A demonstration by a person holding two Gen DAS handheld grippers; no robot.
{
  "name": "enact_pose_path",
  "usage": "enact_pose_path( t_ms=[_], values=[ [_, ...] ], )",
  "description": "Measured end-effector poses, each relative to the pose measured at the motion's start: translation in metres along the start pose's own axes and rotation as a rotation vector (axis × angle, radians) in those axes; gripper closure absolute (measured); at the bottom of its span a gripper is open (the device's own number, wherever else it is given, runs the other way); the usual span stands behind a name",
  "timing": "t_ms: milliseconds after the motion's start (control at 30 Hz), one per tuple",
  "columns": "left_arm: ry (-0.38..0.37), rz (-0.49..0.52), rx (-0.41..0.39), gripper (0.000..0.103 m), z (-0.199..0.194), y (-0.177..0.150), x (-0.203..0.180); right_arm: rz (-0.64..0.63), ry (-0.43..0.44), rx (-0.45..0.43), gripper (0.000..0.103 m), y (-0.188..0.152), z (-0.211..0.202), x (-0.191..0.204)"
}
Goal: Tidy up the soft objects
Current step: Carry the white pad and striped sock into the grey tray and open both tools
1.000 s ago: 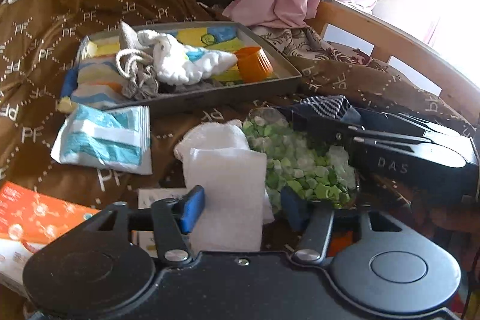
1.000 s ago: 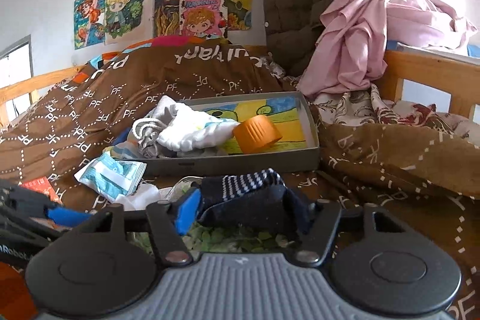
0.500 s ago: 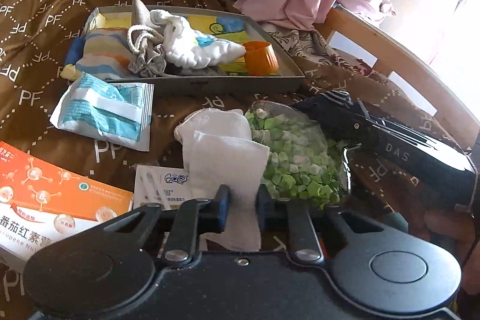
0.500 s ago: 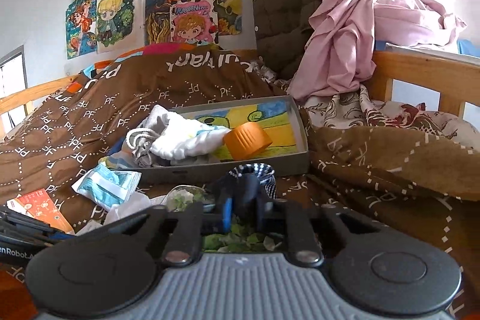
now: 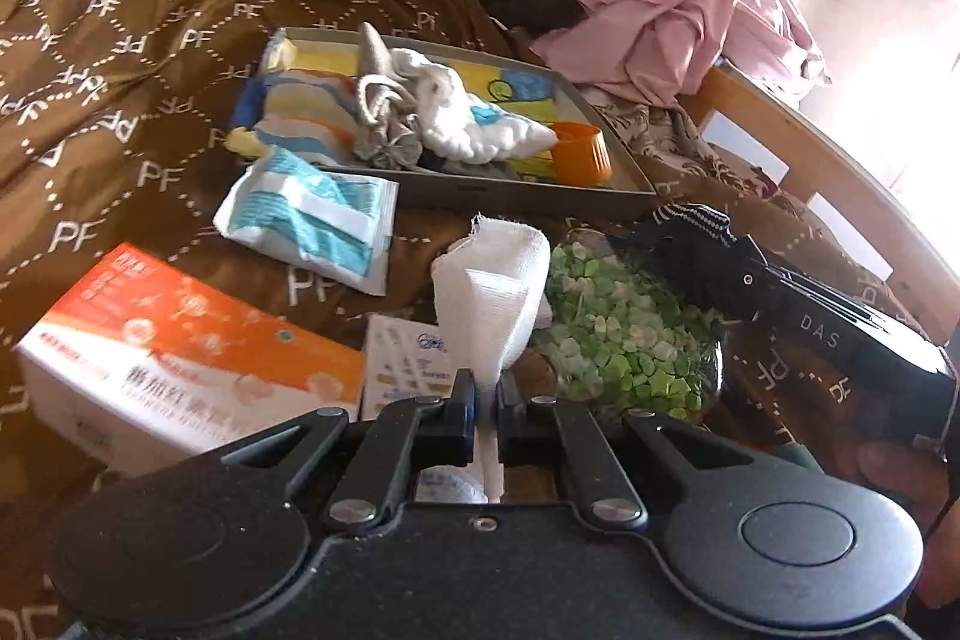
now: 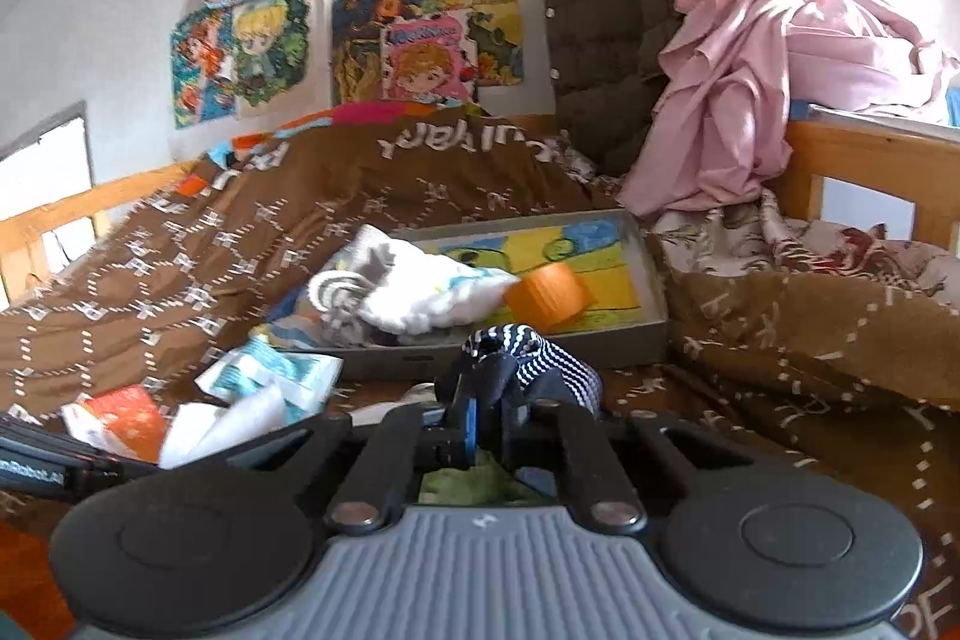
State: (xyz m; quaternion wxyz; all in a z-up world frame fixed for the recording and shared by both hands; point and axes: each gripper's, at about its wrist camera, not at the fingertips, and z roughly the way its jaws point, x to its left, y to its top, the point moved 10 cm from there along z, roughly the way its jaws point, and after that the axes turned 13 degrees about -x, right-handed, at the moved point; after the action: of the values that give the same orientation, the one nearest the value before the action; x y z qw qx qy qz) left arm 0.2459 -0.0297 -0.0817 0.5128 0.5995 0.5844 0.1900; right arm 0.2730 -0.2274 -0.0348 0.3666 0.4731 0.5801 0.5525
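Both claws pinching: left claw [image 5: 486,403] on white gauze [image 5: 501,292], lower end hidden; right claw [image 6: 489,415] on striped sock [image 6: 534,358], toe hidden.

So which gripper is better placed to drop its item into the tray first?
Right, probably. The right gripper holds the sock just short of the tray; the left gripper, holding gauze, sits farther back.

Daylight floods in beyond the pink garment [image 5: 690,10], blowing out the left wrist view's upper right corner, while fisheye bending curves the edges and the orange box [image 5: 180,358] looks softly blurred.
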Motion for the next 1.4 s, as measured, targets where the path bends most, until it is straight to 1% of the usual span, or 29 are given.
enact_pose_path(
  t_ms=[167, 433, 600, 733, 800, 900, 967, 1033, 1167, 1300, 1400],
  values=[
    [0.007, -0.028, -0.007, 0.097, -0.012, -0.003, 0.003, -0.011, 0.059, -0.009, 0.095, 0.003, -0.006, 0.018],
    [-0.011, -0.023, -0.056, 0.097, -0.027, 0.015, 0.001, -0.006, 0.137, -0.053, 0.095, 0.020, -0.021, 0.043],
    [-0.026, -0.021, -0.106, 0.098, -0.029, 0.038, 0.001, -0.022, 0.139, -0.077, 0.095, 0.032, -0.031, 0.047],
    [-0.065, -0.001, -0.128, 0.098, -0.018, 0.070, -0.002, -0.006, 0.114, -0.063, 0.095, 0.042, -0.024, 0.040],
    [-0.076, 0.004, -0.125, 0.098, -0.008, 0.087, 0.000, 0.007, 0.111, -0.059, 0.095, 0.050, -0.013, 0.035],
    [-0.087, 0.056, -0.124, 0.098, 0.010, 0.112, 0.000, -0.025, 0.115, -0.064, 0.095, 0.069, 0.015, 0.029],
    [-0.099, 0.091, -0.137, 0.098, 0.022, 0.127, -0.001, -0.042, 0.120, -0.070, 0.095, 0.085, 0.039, 0.025],
    [-0.110, 0.100, -0.156, 0.098, 0.037, 0.141, -0.001, -0.067, 0.122, -0.079, 0.095, 0.098, 0.062, 0.022],
    [-0.127, 0.076, -0.225, 0.098, 0.070, 0.166, 0.001, -0.099, 0.108, -0.107, 0.095, 0.125, 0.115, 0.013],
    [-0.134, 0.054, -0.258, 0.098, 0.107, 0.183, 0.000, -0.103, 0.080, -0.103, 0.095, 0.136, 0.160, 0.003],
    [-0.145, 0.024, -0.270, 0.097, 0.136, 0.186, 0.000, -0.106, 0.058, -0.072, 0.095, 0.136, 0.187, -0.009]
  ],
)
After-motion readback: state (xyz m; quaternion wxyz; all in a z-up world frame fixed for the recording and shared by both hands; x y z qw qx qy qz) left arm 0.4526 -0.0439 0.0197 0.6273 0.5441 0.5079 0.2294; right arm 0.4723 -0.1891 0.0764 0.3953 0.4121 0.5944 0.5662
